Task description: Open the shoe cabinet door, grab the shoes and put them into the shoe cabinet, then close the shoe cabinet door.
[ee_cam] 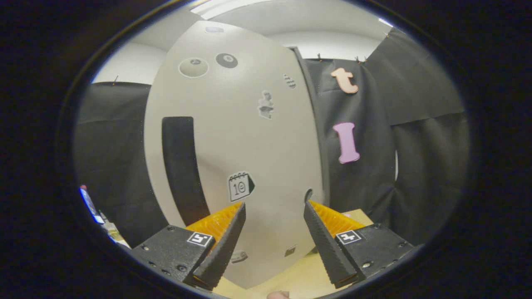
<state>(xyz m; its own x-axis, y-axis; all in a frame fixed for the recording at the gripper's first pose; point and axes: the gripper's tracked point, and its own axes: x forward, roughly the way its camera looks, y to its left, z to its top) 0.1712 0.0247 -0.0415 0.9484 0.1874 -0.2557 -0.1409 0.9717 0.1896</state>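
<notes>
The shoe cabinet (pixel 232 137) stands just ahead of me, a tall pale grey box with its door shut. A black vertical strip (pixel 181 166) runs down the door's left part. Small stickers dot the door face, and a small curved notch (pixel 308 194) sits at its right edge. My gripper (pixel 274 205) is open, its two fingers spread in front of the lower door with nothing between them. The right fingertip (pixel 309 207) lies close under that notch; whether it touches the door I cannot tell.
The cabinet rests on a light wooden tabletop (pixel 291 274). Black cloth (pixel 415 145) hangs behind and to both sides. A few small items (pixel 93 207) lie low at the left. A fingertip of a person (pixel 277 295) shows under the gripper.
</notes>
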